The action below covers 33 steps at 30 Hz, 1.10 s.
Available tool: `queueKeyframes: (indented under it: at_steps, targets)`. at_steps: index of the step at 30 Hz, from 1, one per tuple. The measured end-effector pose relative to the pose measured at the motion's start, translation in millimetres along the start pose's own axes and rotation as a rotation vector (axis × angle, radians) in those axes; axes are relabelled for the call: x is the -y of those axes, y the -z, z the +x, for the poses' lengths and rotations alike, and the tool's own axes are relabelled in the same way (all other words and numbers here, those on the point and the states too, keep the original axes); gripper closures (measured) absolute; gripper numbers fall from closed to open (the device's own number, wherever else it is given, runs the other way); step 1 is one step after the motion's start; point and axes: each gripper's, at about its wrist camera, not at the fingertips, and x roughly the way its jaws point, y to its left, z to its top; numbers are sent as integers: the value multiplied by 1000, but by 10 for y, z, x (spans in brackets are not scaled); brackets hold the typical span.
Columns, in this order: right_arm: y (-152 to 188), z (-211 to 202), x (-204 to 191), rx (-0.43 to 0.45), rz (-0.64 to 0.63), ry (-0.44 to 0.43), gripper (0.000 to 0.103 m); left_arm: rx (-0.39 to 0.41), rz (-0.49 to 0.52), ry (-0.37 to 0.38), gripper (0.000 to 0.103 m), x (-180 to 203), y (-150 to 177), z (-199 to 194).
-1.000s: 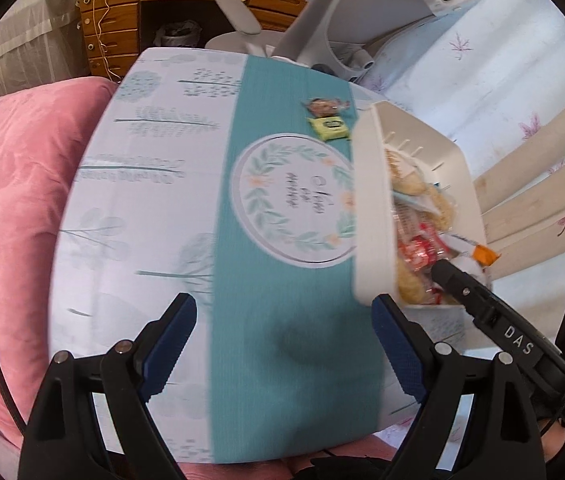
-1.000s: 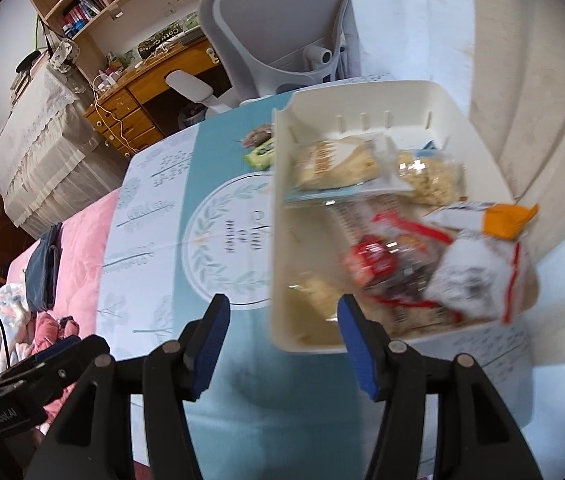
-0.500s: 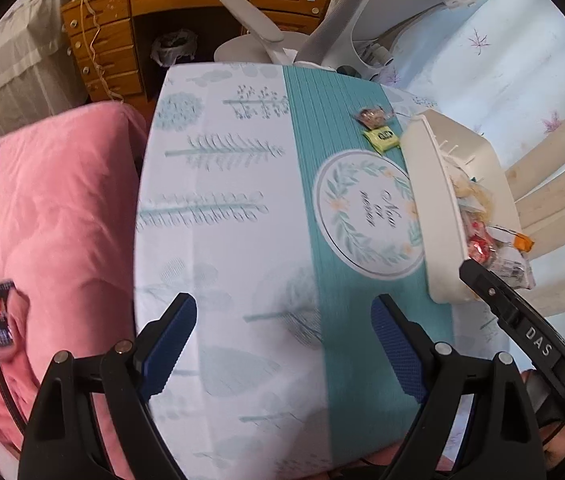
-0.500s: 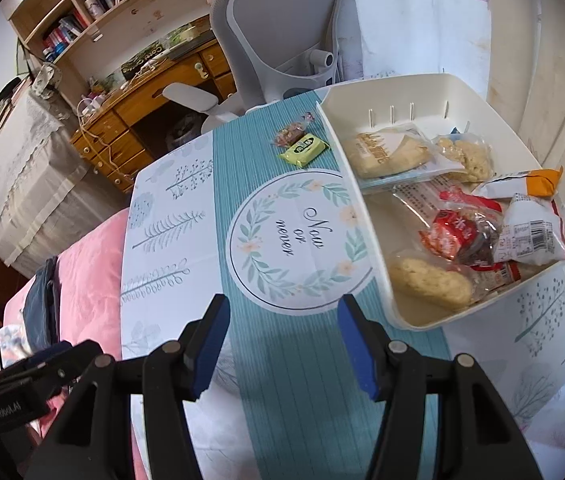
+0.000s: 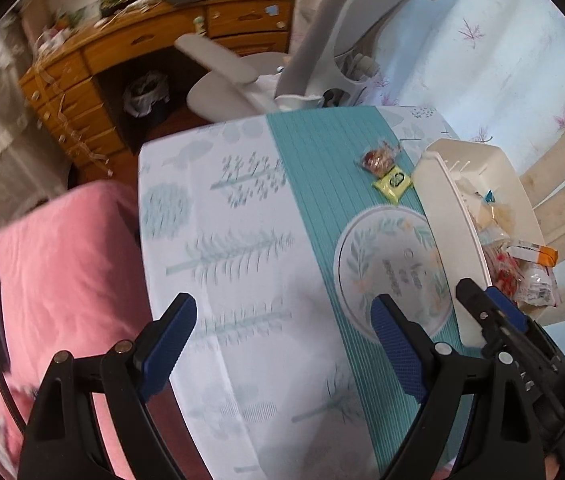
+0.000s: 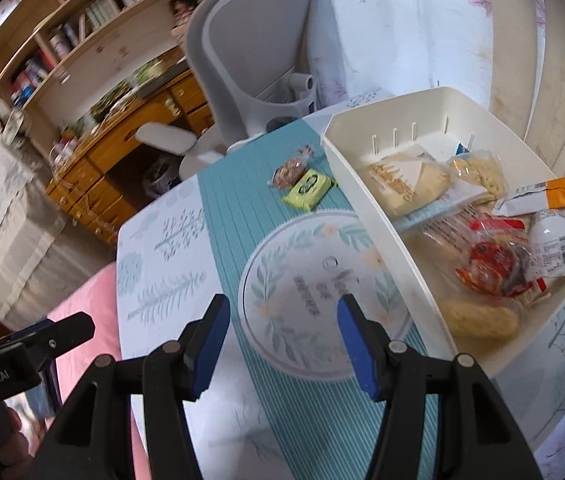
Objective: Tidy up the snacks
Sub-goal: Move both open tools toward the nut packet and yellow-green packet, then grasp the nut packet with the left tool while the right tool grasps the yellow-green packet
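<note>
A cream plastic bin (image 6: 366, 196) (image 5: 448, 216) stands on the right of the table, filled with several wrapped snacks. Two snacks lie loose on the teal runner just beyond it: a yellow-green packet (image 6: 308, 189) (image 5: 393, 182) and a clear pack with reddish contents (image 6: 288, 170) (image 5: 378, 157). My left gripper (image 5: 282, 338) hangs open and empty over the white part of the cloth at the near left. My right gripper (image 6: 280, 330) is open and empty above the round leaf emblem (image 6: 314, 288), left of the bin. Its tips also show in the left wrist view (image 5: 482, 308).
A grey office chair (image 6: 254, 68) stands behind the table's far edge, with a wooden desk (image 6: 122, 140) and bookshelves beyond. A pink cushion (image 5: 62, 280) lies off the table's left edge. A curtain (image 6: 422, 28) hangs at the right.
Both grippers have pulled back and to the left, away from the bin. The right one was over the bin's near wall and now hangs over the emblem. Both stayed empty.
</note>
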Motion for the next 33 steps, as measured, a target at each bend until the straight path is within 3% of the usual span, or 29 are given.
queueKeyframes:
  at_steps: [16,23,33]
  targets:
    - [-429,936,-149,119,139,75,47,-62,229,28,15,513,-1342,959]
    - [-493,1299,-116,145,122,114,47,-124,257,90,15,721,-1604,1527]
    - [-528,1615,-93,143,100,146,47,-215,179,222,15,914,-1757,2159]
